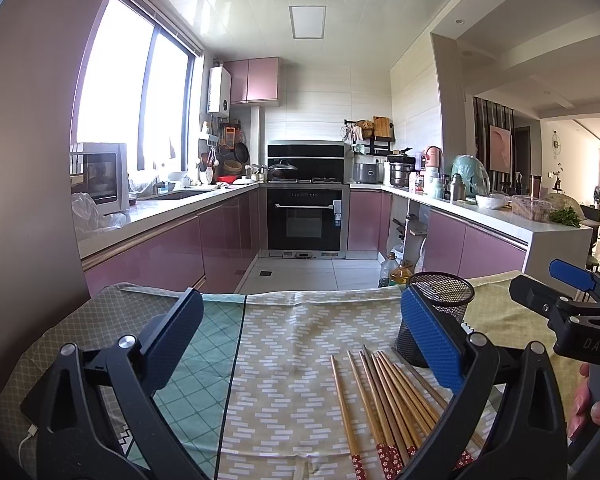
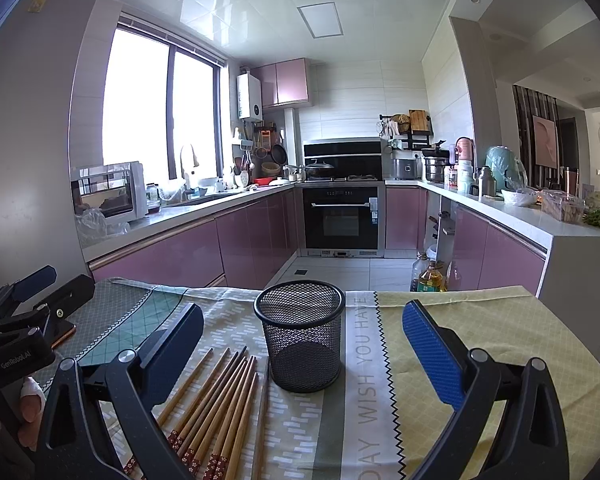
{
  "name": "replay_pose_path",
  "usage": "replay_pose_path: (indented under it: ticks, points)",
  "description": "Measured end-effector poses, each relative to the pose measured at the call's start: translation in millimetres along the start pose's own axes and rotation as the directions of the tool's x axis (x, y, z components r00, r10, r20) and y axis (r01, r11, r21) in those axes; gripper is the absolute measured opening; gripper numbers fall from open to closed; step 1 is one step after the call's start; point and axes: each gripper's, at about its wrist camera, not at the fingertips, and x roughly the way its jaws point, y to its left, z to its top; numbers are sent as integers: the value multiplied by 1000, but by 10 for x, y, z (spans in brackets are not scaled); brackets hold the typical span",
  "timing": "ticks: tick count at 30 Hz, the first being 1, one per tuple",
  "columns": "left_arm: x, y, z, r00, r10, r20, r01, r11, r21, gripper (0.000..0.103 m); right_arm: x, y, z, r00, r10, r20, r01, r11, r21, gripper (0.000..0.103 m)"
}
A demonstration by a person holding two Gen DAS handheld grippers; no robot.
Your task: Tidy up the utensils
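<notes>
Several wooden chopsticks (image 2: 216, 400) with red patterned ends lie side by side on the patterned tablecloth (image 2: 500, 340), left of an upright, empty black mesh cup (image 2: 300, 340). They also show in the left wrist view (image 1: 384, 396), with the mesh cup (image 1: 440, 304) behind my left gripper's right finger. My left gripper (image 1: 300, 344) is open and empty, above the cloth left of the chopsticks. My right gripper (image 2: 304, 352) is open and empty, with the cup between its fingers' line of sight. Each gripper appears at the edge of the other's view.
The table's far edge drops to the kitchen floor, where oil bottles (image 2: 428, 276) stand. A phone (image 2: 64, 334) lies on the cloth at the left. Pink cabinets and an oven (image 2: 340, 216) are far behind.
</notes>
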Motion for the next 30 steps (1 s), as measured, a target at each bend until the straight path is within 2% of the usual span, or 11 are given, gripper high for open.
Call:
replay_pose_path:
  ticks: [22,26,30]
  points:
    - [101,-9,-43,999,-11,-42,12,1000,11,97,49,-51,-9,1000,11,-25,-11,1000,7,96]
    - [155,4,-55,998,-20,-68,21,1000,10,97,90,-65,-28,998,25,-56,-25,1000,5,96]
    - [275,23,-98,989,-50,-136,54,998,27,97,244,-63,-94,984,66,-164,-67,998,-3,96]
